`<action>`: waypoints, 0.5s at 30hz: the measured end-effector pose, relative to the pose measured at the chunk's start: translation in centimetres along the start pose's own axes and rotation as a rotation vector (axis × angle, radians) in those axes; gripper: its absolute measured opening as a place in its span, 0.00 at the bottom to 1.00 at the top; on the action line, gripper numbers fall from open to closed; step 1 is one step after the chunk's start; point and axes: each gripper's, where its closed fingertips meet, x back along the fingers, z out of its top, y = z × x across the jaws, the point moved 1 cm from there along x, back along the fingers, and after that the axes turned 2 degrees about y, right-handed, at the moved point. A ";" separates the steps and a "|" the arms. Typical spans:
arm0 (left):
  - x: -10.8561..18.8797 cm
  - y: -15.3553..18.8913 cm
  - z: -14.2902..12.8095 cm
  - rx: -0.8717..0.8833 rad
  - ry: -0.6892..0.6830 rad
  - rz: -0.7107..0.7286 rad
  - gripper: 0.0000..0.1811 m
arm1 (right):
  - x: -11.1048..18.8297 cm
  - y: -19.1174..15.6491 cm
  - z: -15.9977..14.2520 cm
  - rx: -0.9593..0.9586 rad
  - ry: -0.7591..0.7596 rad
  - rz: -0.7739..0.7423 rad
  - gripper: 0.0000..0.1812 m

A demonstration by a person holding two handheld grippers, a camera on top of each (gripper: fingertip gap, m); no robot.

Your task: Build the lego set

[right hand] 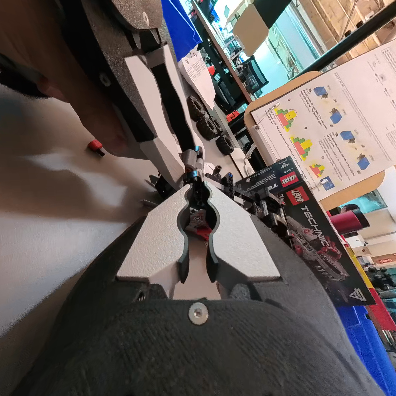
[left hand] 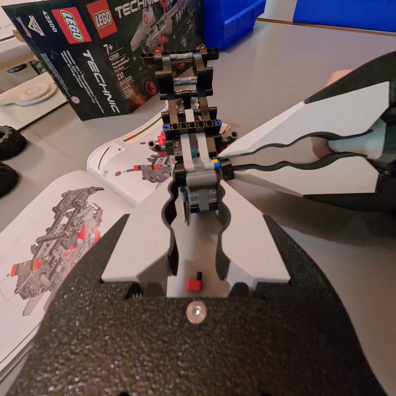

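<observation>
The black and grey Lego Technic chassis [left hand: 188, 120], a long frame of pierced beams with blue and red pins, stands lifted off the grey table [left hand: 300, 53], and we hold it at its near end. Our left gripper [left hand: 198, 192] has its two white fingers with wavy black pads pressed against the grey block at the near end of the frame, one on each side, so it is pinching the chassis. Our right gripper [left hand: 225, 166] comes in from the right side, and its fingertips are nearly together, nipping a small black piece on the chassis's right flank, just beside a blue and yellow pin. In the right wrist view the same right gripper [right hand: 198, 192] shows a black pierced part between its tips.

Under the chassis lies the open instruction booklet [left hand: 64, 214], with drawings of the model. Behind it stands the dark cardboard set box [left hand: 90, 64], upright on the table. A small red and black pin [left hand: 194, 282] lies on the table between the left fingers. Black rubber tyres [right hand: 209, 126] sit in a cluster farther off, and blue plastic bins [left hand: 233, 23] stand at the back.
</observation>
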 end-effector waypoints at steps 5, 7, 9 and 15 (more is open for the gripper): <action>0.0 -0.1 0.0 -0.004 -0.007 -0.009 0.19 | -0.3 0.1 -0.1 -0.008 0.030 -0.011 0.03; 0.1 -0.2 -0.1 0.021 -0.002 -0.030 0.19 | -0.5 0.0 0.0 0.011 0.028 -0.023 0.03; 0.2 -0.3 -0.2 0.026 -0.011 -0.044 0.18 | -0.5 -0.1 0.2 0.058 0.023 -0.035 0.03; 1.1 0.5 0.6 0.006 0.023 -0.178 0.27 | -0.5 -0.1 0.3 0.039 0.045 -0.024 0.03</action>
